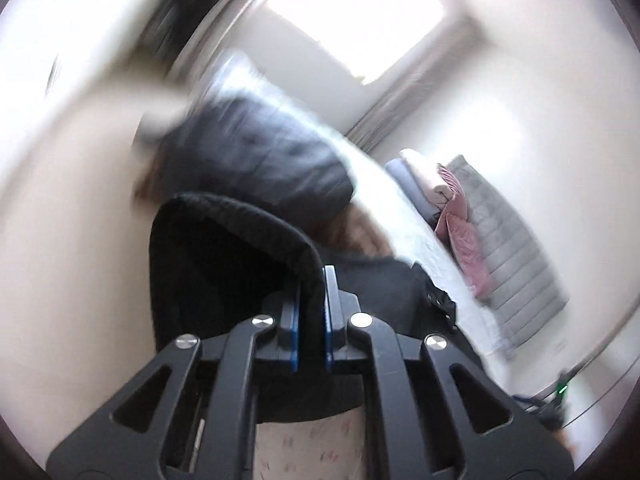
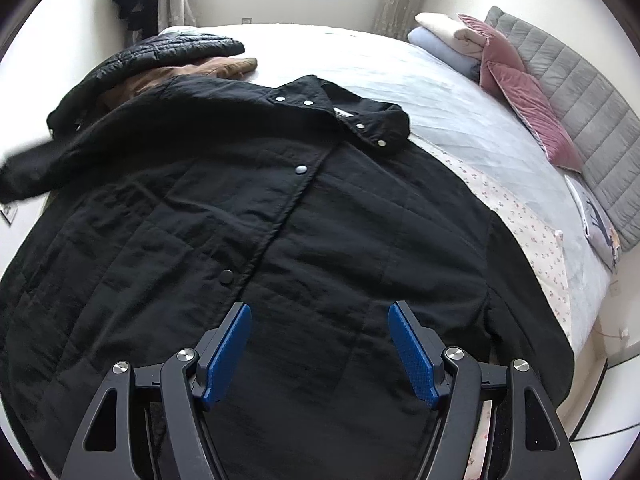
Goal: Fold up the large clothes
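Observation:
A large black quilted coat (image 2: 248, 216) lies front up on the bed, snaps closed, collar toward the far side. My right gripper (image 2: 320, 332) is open and empty, hovering over the coat's lower front. My left gripper (image 1: 312, 284) is shut on a black cuff or sleeve end of the coat (image 1: 224, 236) and holds it lifted; that view is blurred by motion. The lifted sleeve shows blurred at the left edge of the right wrist view (image 2: 28, 168).
A black puffer jacket (image 2: 168, 54) and a brown garment (image 2: 192, 72) lie at the far left of the bed (image 2: 400, 76). Folded clothes (image 2: 448, 40), pink cushions (image 2: 520, 100) and a grey headboard (image 2: 580, 92) are at the right. A window is behind.

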The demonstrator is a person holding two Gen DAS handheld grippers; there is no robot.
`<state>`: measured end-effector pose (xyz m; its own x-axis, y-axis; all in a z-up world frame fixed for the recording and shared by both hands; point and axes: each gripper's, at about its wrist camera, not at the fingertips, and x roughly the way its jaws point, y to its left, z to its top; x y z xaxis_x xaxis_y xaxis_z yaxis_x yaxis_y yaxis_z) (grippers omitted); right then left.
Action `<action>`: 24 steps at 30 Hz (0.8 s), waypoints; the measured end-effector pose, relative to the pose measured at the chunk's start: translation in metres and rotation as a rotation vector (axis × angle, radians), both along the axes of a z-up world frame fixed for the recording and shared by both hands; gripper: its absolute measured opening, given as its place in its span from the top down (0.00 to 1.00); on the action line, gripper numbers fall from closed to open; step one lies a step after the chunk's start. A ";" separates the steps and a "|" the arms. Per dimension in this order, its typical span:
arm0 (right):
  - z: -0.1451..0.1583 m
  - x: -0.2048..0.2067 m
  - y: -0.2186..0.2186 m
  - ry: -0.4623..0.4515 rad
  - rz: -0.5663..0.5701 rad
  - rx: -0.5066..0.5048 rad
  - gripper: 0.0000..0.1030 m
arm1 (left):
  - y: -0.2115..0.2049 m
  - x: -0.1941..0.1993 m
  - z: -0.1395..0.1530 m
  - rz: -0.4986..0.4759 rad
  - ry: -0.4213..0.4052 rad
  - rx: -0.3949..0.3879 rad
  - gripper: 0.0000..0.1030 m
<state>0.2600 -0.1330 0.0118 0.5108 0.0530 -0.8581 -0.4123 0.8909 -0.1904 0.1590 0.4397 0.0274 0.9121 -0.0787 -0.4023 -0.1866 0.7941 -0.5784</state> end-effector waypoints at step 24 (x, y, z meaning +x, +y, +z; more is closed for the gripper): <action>-0.039 0.021 -0.034 0.100 -0.079 0.123 0.30 | 0.034 0.164 0.046 0.445 0.337 0.603 0.38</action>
